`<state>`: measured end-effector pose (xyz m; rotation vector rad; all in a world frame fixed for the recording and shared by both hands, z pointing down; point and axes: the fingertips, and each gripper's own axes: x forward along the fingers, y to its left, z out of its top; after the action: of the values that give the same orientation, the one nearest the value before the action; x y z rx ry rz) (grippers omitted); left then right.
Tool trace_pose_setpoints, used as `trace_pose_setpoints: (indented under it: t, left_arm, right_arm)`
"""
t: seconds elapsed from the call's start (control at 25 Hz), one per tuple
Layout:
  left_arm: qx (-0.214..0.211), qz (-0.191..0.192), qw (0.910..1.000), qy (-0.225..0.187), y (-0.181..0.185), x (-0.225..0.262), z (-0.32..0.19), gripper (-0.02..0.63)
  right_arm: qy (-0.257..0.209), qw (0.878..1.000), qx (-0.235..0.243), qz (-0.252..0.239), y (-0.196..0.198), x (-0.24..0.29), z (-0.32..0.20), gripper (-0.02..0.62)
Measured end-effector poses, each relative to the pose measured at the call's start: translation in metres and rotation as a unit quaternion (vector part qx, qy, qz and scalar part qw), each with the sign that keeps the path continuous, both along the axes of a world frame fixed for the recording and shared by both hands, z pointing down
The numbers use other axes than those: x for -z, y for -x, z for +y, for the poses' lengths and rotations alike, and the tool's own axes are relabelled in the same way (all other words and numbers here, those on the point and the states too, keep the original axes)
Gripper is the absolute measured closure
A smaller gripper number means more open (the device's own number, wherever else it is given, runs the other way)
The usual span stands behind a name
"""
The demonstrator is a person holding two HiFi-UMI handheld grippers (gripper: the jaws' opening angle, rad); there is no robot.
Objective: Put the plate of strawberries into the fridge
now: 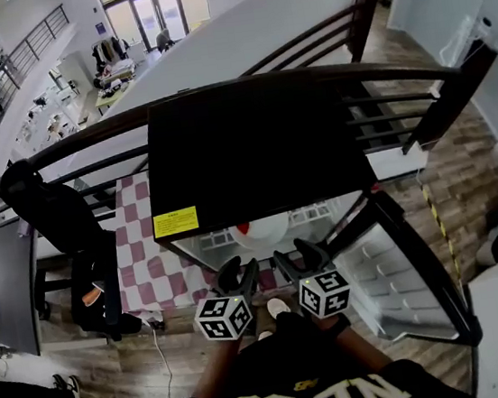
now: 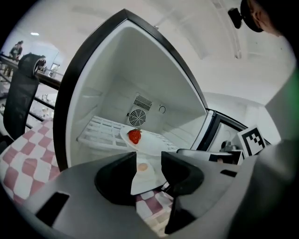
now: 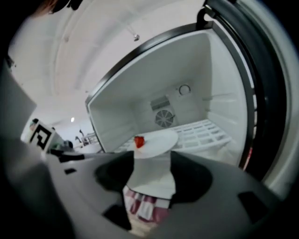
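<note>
A white plate [image 1: 267,231] with one red strawberry [image 1: 243,229] rests on the white wire shelf [image 2: 100,130] inside the small black fridge [image 1: 251,148]. From the left gripper view the plate [image 2: 148,144] and strawberry [image 2: 134,136] lie just beyond my jaws. The right gripper view shows the plate [image 3: 159,139] and strawberry [image 3: 139,141] too. My left gripper [image 1: 239,273] and right gripper [image 1: 299,258] hang side by side in front of the fridge opening. Both stand open with nothing between their jaws, clear of the plate.
The fridge door [image 1: 406,282] swings open to the right, with its inner racks showing. A pink and white checked mat [image 1: 141,244] lies under the fridge. A black chair [image 1: 61,223] stands to the left, and a dark railing [image 1: 323,73] runs behind.
</note>
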<state>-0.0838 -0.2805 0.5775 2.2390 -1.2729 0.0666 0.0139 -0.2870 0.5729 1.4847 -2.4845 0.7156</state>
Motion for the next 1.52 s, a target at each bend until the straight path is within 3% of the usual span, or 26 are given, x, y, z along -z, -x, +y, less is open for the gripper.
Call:
trace_pose_setpoints:
  t: [0.24, 0.48, 1.52]
  left_arm:
    - [-0.001, -0.057, 0.998, -0.028, -0.001, -0.002, -0.004, 0.509]
    - [-0.007, -0.084, 0.9964, -0.01, -0.005, -0.013, -0.011, 0.571]
    - [-0.007, -0.072, 0.9973, -0.014, -0.023, -0.013, -0.056, 0.586]
  right_arm:
    - [-0.018, 0.998, 0.009, 0.06, 0.004, -0.005, -0.001, 0.439]
    - [-0.013, 0.996, 0.021, 0.085, 0.011, -0.012, -0.008, 0.543]
    - [-0.024, 0.995, 0.054, 0.085, 0.028, -0.017, -0.055, 0.554]
